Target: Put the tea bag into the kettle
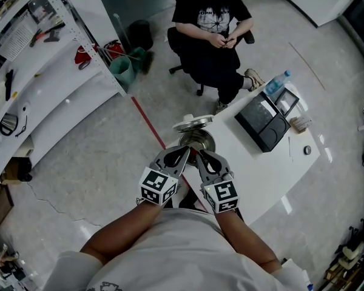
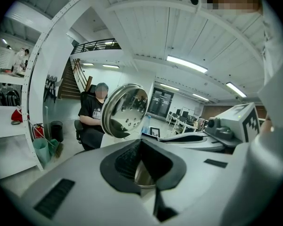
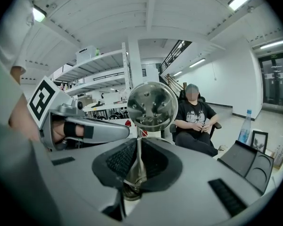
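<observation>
A steel kettle (image 1: 201, 142) stands at the near end of the white table (image 1: 255, 171). Its round lid (image 1: 192, 124) is tipped up and open. Both grippers hover just over the kettle's mouth, side by side. My right gripper (image 3: 137, 142) is shut on a thin pale tea bag (image 3: 134, 171), which hangs edge-on between the pads above the opening, with the shiny lid (image 3: 152, 106) right behind it. My left gripper (image 2: 141, 142) has its pad tips together with nothing seen between them. The kettle rim (image 2: 144, 178) shows below it and the lid (image 2: 125, 109) ahead.
A person in black (image 1: 215, 35) sits on a chair beyond the table. On the table to the right are a black tray (image 1: 268, 121) and a water bottle (image 1: 278, 82). White shelving (image 1: 42, 71) and a green bucket (image 1: 122, 68) stand at left. A red floor line (image 1: 147, 121) runs toward the table.
</observation>
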Demonstrator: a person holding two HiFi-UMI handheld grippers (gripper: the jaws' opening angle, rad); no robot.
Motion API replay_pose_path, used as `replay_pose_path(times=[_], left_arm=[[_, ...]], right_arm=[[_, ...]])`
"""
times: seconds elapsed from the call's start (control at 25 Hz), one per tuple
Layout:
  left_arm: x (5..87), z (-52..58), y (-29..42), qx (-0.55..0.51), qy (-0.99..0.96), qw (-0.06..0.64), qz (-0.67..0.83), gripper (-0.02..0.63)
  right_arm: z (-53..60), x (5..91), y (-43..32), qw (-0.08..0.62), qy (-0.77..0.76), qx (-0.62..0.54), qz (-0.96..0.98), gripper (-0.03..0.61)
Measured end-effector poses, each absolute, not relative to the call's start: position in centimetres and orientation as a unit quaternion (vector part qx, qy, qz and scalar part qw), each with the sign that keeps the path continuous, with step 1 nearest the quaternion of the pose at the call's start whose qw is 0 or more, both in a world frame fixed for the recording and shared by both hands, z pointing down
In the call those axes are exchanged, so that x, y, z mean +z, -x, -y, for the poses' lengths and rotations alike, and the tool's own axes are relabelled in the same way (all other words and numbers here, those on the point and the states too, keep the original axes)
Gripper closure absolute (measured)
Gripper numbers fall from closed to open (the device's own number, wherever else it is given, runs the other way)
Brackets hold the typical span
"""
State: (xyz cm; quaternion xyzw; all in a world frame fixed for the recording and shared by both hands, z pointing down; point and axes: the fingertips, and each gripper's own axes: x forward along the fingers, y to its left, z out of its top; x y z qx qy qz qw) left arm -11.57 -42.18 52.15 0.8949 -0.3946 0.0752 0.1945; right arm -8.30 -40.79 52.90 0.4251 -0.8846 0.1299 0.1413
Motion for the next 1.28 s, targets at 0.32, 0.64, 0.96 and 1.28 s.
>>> replay_pose_path(times=[0.32,0.64,0.96,1.28], left_arm=[[49.9,41.7,10.3,0.063,-0.903,0.167,0.391,0.603],[46.2,40.1,9.8,0.049,-0.908,0.131,0.394,0.603],[46.0,37.9,10.7,0.037,-0.899,0.136,0.414,0.603],[44.9,35.8,12.0,0.027,-0.906,0.122,0.404,0.603]], right_arm=[[40.3,50.4,7.8,0.118,-0.414,0.111,0.896,0.568],[39.3,46.2,7.0,0.082,-0.411,0.08,0.904,0.568],[37.9,45.3,6.6,0.067,-0.407,0.073,0.908,0.568],[35.2,44.5,8.4,0.061,-0.415,0.065,0.905,0.568]])
